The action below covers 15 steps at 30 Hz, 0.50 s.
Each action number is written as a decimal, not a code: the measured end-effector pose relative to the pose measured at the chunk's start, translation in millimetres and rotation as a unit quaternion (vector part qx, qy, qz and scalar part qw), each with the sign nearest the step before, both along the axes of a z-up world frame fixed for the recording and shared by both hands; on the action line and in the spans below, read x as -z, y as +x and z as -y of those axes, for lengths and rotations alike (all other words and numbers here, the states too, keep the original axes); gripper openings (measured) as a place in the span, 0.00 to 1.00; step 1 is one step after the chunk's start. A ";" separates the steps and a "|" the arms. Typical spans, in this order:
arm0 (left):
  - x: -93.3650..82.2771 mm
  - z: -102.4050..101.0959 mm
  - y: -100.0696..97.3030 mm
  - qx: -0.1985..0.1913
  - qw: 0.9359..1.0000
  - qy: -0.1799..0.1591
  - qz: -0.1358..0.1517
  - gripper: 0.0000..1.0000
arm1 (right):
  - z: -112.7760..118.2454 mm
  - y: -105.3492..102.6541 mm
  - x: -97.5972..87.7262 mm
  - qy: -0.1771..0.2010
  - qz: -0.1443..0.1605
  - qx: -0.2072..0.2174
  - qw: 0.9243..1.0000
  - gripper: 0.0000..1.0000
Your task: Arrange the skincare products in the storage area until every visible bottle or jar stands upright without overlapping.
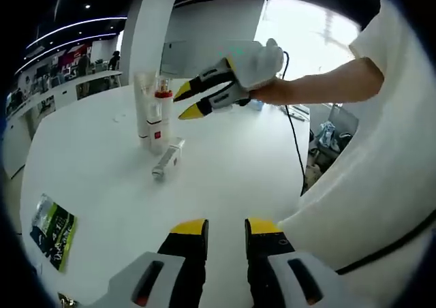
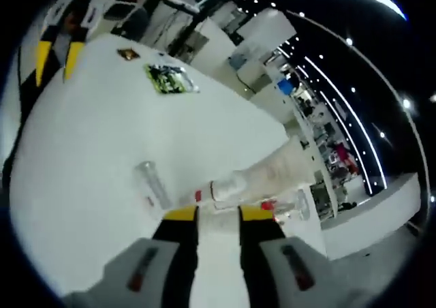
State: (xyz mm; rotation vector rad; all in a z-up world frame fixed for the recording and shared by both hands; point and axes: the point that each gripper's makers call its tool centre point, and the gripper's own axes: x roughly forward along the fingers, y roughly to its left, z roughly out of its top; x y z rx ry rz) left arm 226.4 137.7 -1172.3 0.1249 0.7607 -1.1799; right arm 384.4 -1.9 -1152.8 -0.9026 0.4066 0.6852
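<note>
On the white table [image 1: 225, 165], two bottles [image 1: 153, 114] stand upright at 11 o'clock in the left gripper view — a third tube [image 1: 167, 159] lies flat beside them. The right gripper [image 1: 193, 100] hovers near them, jaws parted and empty; the left gripper [image 1: 226, 227] is also released.

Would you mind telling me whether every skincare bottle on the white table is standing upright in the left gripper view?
No: one small bottle lies on its side on the table, in front of the two upright bottles.

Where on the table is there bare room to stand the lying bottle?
Bare table lies between the lying bottle and the left gripper, and toward the leaflet. It is crowded by the upright bottles, where the right gripper hovers.
</note>
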 end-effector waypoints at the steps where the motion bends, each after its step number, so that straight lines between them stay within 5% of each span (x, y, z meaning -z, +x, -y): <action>1: 0.1 1.3 1.8 -0.003 1.000 -0.002 -0.005 0.24 | 1.4 -4.9 2.1 0.010 -0.005 0.007 1.000 0.22; 5: 2.3 8.8 17.1 -0.009 1.000 0.005 -0.008 0.26 | 5.8 -34.2 13.9 0.074 -0.040 0.050 0.995 0.26; 8: 4.2 16.0 31.9 -0.013 1.000 0.011 -0.015 0.32 | 7.1 -61.3 20.0 0.146 -0.067 0.093 0.983 0.33; 15: 26.9 37.4 101.4 -0.013 0.993 0.113 0.032 0.39 | 35.0 -110.9 30.3 0.204 -0.085 0.192 0.956 0.37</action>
